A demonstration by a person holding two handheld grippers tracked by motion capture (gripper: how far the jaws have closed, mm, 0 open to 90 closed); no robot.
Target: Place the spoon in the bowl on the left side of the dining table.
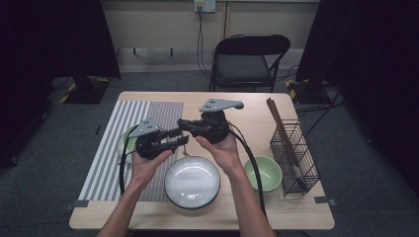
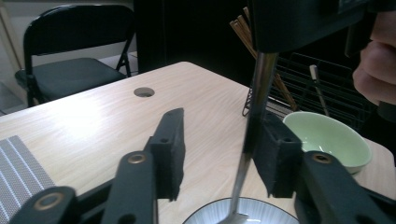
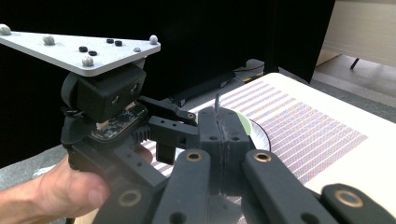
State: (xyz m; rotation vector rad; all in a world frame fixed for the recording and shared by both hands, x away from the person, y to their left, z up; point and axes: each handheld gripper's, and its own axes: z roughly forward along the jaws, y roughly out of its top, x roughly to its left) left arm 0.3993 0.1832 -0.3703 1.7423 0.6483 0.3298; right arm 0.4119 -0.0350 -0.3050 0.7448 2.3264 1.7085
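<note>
Right gripper (image 1: 184,124) is held level above the table (image 1: 247,106) in the high view, pointing across at the left gripper (image 1: 182,137); its jaws are closed on the handle of a spoon (image 1: 185,148), which hangs down from them toward the plate (image 1: 192,181). Both forearms come in from the bottom edge, the right hand (image 1: 223,148) cupped under its gripper, the left hand (image 1: 148,165) under its own. Left jaws point right, toward the spoon, over the plate's far rim. Beside the plate stands a green bowl (image 1: 263,173), and past it a wire rack (image 1: 295,158) with chopsticks (image 1: 280,126). A second green bowl (image 1: 127,143) sits on the striped mat (image 1: 111,148), partly behind the left gripper.

Left gripper view: the two black jaws stand partly open, one on each side of the spoon (image 2: 254,121). The handle hangs upright, just at the right-hand pad – whether it touches, I cannot tell – and well clear of the other pad. Its lower end reaches the plate (image 2: 219,212) at the bottom edge. The right gripper's body fills the top, with fingers (image 2: 376,79) at the right.

Right gripper view: the pads are pressed flat together, a thin tip of the spoon (image 3: 216,101) poking up between them – the left gripper (image 3: 175,123) and its grey plate lie just beyond.

No readable writing or labels anywhere.
</note>
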